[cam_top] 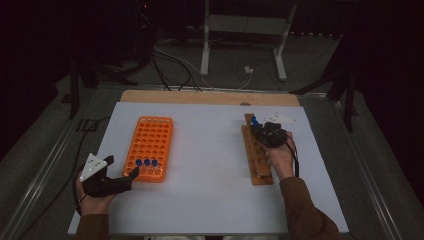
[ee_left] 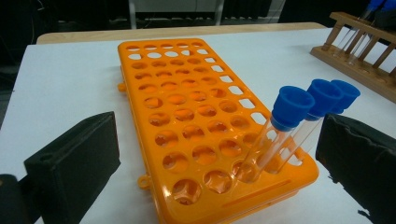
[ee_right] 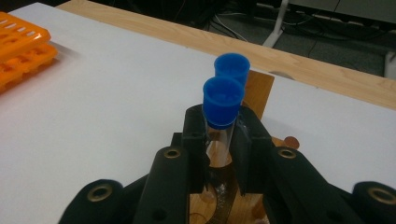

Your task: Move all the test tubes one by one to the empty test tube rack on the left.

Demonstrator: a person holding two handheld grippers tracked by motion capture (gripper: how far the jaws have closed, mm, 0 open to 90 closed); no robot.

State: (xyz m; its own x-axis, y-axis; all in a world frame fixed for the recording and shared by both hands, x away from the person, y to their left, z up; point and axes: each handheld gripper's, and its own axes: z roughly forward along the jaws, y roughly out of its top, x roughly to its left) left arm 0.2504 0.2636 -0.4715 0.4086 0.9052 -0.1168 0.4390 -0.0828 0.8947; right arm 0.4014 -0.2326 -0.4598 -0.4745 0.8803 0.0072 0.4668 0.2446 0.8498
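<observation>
I have the right gripper [ee_right: 219,154] clamped on a clear glass test tube with a blue cap [ee_right: 223,100], just below the cap, while the tube stands in the brown wooden tube rack [cam_top: 257,155] at about three o'clock on the white counter [cam_top: 205,165]. In the right gripper view the jaws press the glass from both sides, and a second blue-capped tube [ee_right: 232,67] stands right behind it, at twelve o'clock from the one I hold. I judge the high grip is chosen so the tube can be lifted straight up out of its hole without knocking that neighbour.

My left gripper [cam_top: 127,177] rests at about eight o'clock on the counter, its jaws wide apart and holding nothing; in the left gripper view they flank the near end of the orange plastic tube rack with many round holes [ee_left: 187,116]. I take it the hand waits there to steady this rack when a tube arrives. Three blue-capped tubes [ee_left: 292,107] lean in the near row, toward the rack's right corner in that view, so the empty holes beside them look like the natural next place.

The two racks lie well apart, orange at nine o'clock, wooden at three, leaving bare counter between for the carry
</observation>
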